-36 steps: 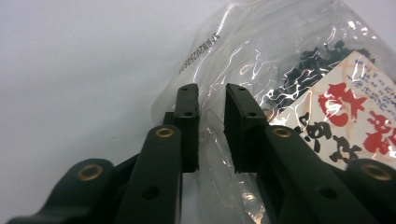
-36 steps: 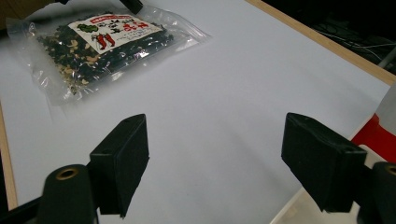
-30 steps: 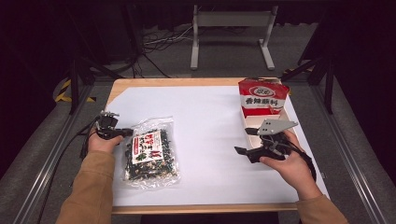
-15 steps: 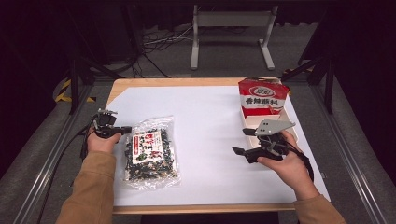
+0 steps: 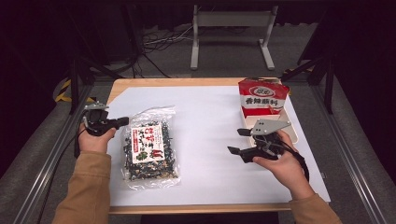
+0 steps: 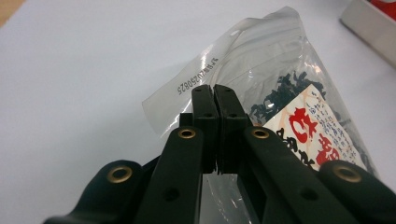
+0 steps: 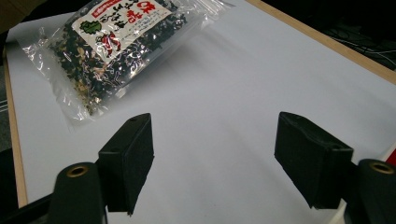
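On the left half of the white-covered table lies a clear plastic bag of dried seaweed with a red-and-white printed label, its long side running from far to near. The left gripper sits at the bag's far-left corner, held in the person's left hand. Its jaws are pressed together, and the left gripper view shows them pinching the clear, empty top edge of the bag just beside a line of printed digits; the dark seaweed and the label lie beyond the jaws to the right.

The right gripper is on the right side of the table, held in the right hand, well apart from the bag and pointing left toward it. Its jaws stand wide apart, having just narrowed slightly, with nothing but bare white surface between them in the right gripper view.

Just beyond the right gripper, at the far right of the table, a red-and-white carton with printed characters stands upright in a pale tray.
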Action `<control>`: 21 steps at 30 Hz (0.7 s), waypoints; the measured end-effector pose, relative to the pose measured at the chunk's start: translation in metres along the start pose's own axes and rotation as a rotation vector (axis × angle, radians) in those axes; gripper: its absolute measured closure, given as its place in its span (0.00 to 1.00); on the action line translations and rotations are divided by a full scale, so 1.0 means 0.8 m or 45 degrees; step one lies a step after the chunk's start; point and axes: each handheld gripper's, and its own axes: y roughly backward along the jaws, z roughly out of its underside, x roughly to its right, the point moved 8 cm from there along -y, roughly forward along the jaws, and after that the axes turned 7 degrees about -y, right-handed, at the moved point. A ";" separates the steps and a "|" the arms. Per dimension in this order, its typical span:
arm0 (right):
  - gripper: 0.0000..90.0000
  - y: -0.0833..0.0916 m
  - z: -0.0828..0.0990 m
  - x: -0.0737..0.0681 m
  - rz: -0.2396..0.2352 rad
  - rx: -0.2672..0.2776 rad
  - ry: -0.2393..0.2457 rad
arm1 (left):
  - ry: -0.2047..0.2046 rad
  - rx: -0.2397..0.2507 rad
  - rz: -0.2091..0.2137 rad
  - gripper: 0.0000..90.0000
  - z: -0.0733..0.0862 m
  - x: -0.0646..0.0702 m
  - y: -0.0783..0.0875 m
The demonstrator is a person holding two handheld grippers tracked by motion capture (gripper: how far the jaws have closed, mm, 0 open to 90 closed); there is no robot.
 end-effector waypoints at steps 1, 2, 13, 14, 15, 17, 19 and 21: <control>0.32 0.000 0.000 0.000 0.000 0.000 0.000 | -0.011 0.012 -0.002 0.99 -0.003 0.002 0.003; 0.32 0.000 0.000 0.000 0.000 -0.001 0.002 | -0.020 0.022 0.002 0.99 -0.007 0.006 0.007; 0.32 -0.006 -0.007 -0.010 -0.032 0.009 0.008 | -0.152 0.144 0.040 0.99 -0.036 0.041 0.038; 0.32 -0.006 -0.007 -0.010 -0.032 0.009 0.008 | -0.152 0.144 0.040 0.99 -0.036 0.041 0.038; 0.32 -0.007 -0.008 -0.011 -0.035 0.011 0.010 | -0.166 0.149 0.045 0.99 -0.038 0.043 0.041; 0.32 -0.009 -0.011 -0.013 -0.042 0.014 0.013 | -0.187 0.164 0.048 0.99 -0.042 0.048 0.046; 0.32 -0.011 -0.014 -0.017 -0.052 0.017 0.018 | -0.206 0.181 0.050 0.99 -0.045 0.053 0.051; 0.32 -0.014 -0.017 -0.020 -0.060 0.017 0.027 | -0.227 0.198 0.049 0.99 -0.050 0.060 0.057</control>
